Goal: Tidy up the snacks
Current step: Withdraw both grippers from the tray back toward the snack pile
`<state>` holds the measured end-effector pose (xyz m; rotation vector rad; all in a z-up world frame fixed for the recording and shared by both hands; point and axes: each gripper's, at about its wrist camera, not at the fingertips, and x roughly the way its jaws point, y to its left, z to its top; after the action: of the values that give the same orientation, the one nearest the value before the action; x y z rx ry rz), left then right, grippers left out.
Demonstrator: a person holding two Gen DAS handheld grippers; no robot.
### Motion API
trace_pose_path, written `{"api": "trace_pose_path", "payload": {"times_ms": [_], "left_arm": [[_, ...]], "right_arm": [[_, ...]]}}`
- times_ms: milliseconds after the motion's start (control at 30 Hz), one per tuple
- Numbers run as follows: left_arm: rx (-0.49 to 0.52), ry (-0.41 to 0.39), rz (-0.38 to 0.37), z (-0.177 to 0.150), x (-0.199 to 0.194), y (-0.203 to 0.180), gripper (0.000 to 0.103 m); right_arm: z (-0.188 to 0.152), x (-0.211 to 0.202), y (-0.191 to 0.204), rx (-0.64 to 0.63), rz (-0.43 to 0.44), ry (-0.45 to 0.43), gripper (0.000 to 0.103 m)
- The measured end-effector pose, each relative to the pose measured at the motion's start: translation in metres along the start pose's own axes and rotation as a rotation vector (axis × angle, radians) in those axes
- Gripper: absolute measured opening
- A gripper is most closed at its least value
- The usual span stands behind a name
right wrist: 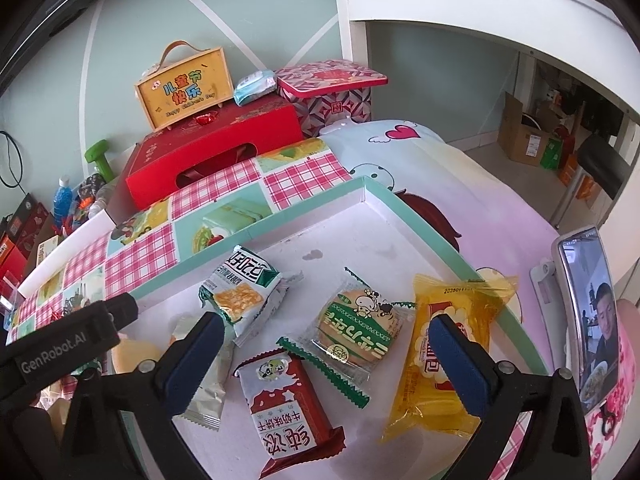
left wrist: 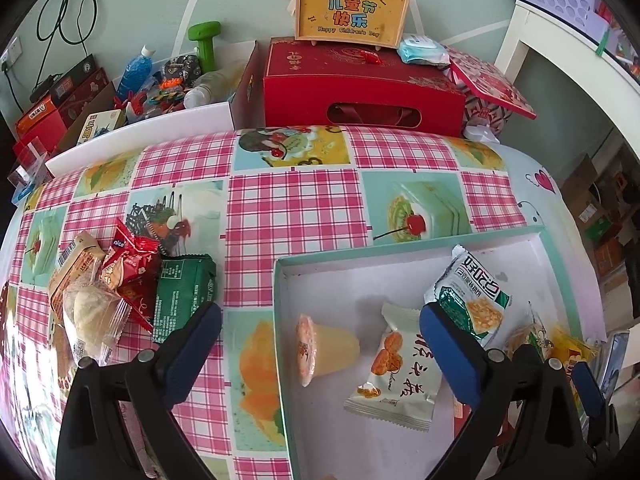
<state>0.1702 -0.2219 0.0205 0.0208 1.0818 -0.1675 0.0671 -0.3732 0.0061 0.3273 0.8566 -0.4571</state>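
Observation:
A shallow white tray with a teal rim (left wrist: 276,276) lies on the checked tablecloth. My left gripper (left wrist: 320,310) hangs open over its left part, above a jelly cup (left wrist: 324,350) and a white pastry packet (left wrist: 396,376), touching neither. A green-and-white packet (left wrist: 472,296) lies beyond the right finger. Loose snacks lie left of the tray: a green packet (left wrist: 184,292), a red one (left wrist: 132,264) and a clear-wrapped pastry (left wrist: 92,316). My right gripper (right wrist: 324,320) stands open above a red-and-white biscuit packet (right wrist: 288,404), a round biscuit pack (right wrist: 356,328) and a yellow bread packet (right wrist: 440,352).
A red gift box (left wrist: 360,88) carrying a yellow carry case (left wrist: 352,12) stands at the table's back, next to a patterned tin (right wrist: 332,92). A phone on a stand (right wrist: 584,312) sits right of the tray. Bottles and boxes crowd the back left (left wrist: 140,76).

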Motion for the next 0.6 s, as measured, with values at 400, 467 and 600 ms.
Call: {"api": "trace_pose_path", "payload": {"times_ms": [400,467,600], "left_arm": [[0.029,-0.017,-0.013,-0.007,-0.023,0.025,0.099],[0.027,-0.017,-0.008,-0.009,-0.027,0.034,0.099],[0.01,-0.019,-0.008,-0.014,-0.035,0.054,0.099]], "right_arm": [[-0.002,-0.007,0.018,-0.057,0.017,0.014,0.103],[-0.003,-0.011,0.026,-0.084,0.007,0.005,0.103],[-0.007,-0.017,0.039,-0.117,0.006,0.004,0.103]]}}
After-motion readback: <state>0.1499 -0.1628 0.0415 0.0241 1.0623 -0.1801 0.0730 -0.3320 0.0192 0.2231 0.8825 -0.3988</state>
